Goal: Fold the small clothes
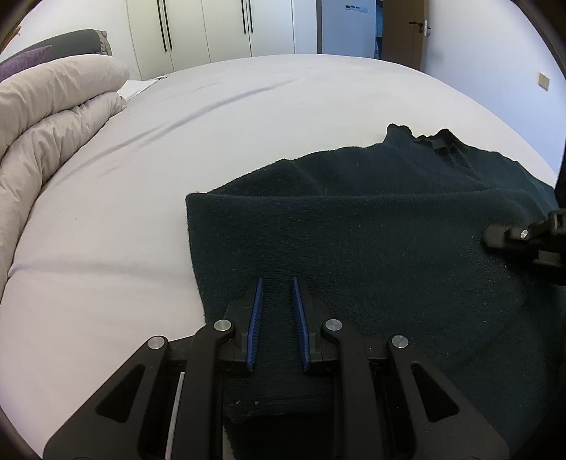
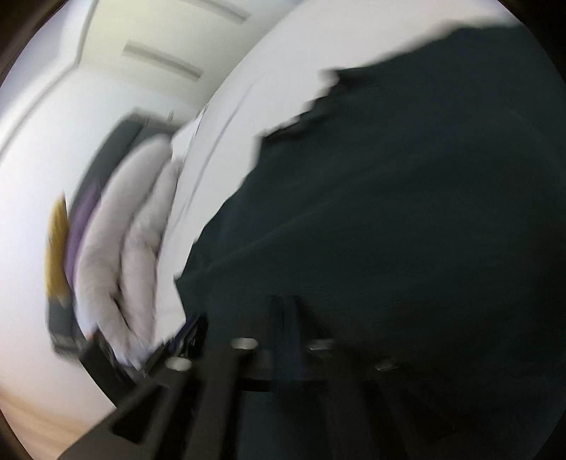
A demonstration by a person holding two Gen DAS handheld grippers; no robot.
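A dark green knit sweater [image 1: 371,226] lies on the white bed sheet [image 1: 141,177], its near part folded over. My left gripper [image 1: 277,283] has its blue-padded fingers [image 1: 255,318] closed on a thick fold of the sweater's near edge, which fills the gap between them. My right gripper shows at the right edge of the left wrist view [image 1: 495,237], resting on the sweater. The right wrist view is heavily blurred; the sweater [image 2: 406,212] fills it and the right gripper [image 2: 283,318] looks nearly closed with dark cloth around it.
A folded beige duvet [image 1: 46,127] lies along the bed's left side, with a purple pillow [image 1: 21,63] behind it. White wardrobe doors [image 1: 198,32] and a wooden door [image 1: 403,32] stand beyond the bed. The duvet also shows in the right wrist view [image 2: 134,247].
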